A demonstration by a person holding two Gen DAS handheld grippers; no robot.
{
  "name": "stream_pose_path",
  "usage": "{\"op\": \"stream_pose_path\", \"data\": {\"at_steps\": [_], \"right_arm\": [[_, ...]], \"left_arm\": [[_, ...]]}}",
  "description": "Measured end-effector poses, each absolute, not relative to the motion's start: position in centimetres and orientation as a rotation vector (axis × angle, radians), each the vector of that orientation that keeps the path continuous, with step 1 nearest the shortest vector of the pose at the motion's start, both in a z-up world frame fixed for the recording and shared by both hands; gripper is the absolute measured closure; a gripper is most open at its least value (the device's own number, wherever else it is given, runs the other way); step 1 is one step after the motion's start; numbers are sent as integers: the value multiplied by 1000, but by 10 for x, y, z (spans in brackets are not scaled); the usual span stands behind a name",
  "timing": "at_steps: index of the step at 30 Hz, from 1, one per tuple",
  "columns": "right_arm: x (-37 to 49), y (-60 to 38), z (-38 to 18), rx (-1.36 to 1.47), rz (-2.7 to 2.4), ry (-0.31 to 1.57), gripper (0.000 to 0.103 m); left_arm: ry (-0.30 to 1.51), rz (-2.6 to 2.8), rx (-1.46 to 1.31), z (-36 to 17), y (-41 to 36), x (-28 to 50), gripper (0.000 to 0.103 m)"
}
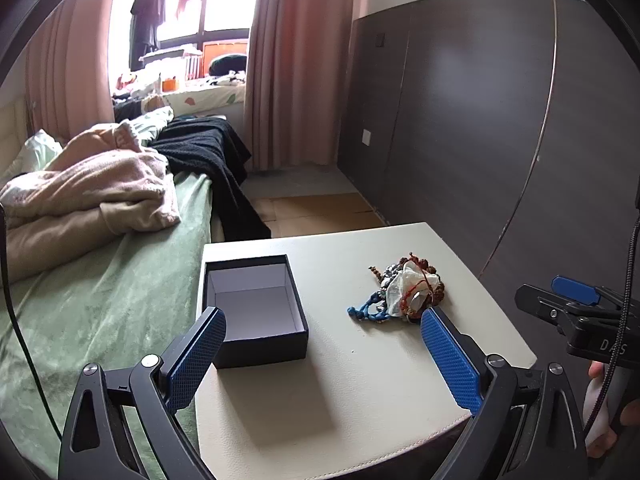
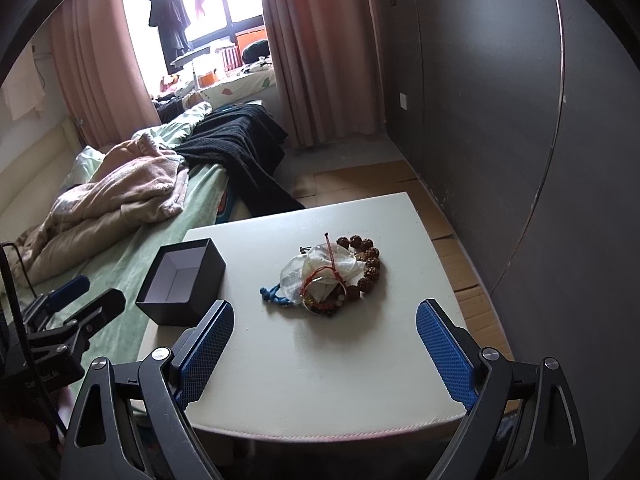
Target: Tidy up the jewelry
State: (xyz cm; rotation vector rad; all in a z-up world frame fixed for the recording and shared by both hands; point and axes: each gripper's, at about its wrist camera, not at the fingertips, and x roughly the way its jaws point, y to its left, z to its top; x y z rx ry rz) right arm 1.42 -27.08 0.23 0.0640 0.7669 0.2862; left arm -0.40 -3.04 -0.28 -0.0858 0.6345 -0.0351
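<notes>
Bedroom setting: a bed (image 1: pixel 100 280) with a green cover and rumpled pink and black bedding stands against the left wall, pink curtains (image 1: pixel 296 60) frame a bright window, and dark cabinet panels (image 1: pixel 460 120) run along the right. Beside the bed stands a cream table (image 2: pixel 340 360).

On its left portion sits a black box (image 2: pixel 184 280), lid off, its white interior holding nothing. Near the table's centre, well apart from the box, lies the jewelry pile (image 2: pixel 336 276): a brown beaded bracelet (image 2: pixel 370 266), a translucent white pouch (image 2: pixel 320 272), a red cord (image 2: pixel 330 256) across it, and a blue cord (image 2: pixel 274 294) trailing toward the box.

Left gripper (image 1: pixel 322 324): jaws spread wide, holding nothing, positioned above the table's near edge between the box and the pile. Right gripper (image 2: pixel 324 320): jaws likewise spread wide, holding nothing, positioned on the near side of the pile without touching it.
</notes>
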Motion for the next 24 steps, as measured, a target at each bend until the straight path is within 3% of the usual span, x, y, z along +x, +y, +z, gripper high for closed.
{"op": "stream_pose_path", "data": {"at_steps": [24], "right_arm": [[16, -277, 2, 67, 267, 771, 10]], "left_arm": [[635, -39, -69, -6, -35, -2, 5]]}}
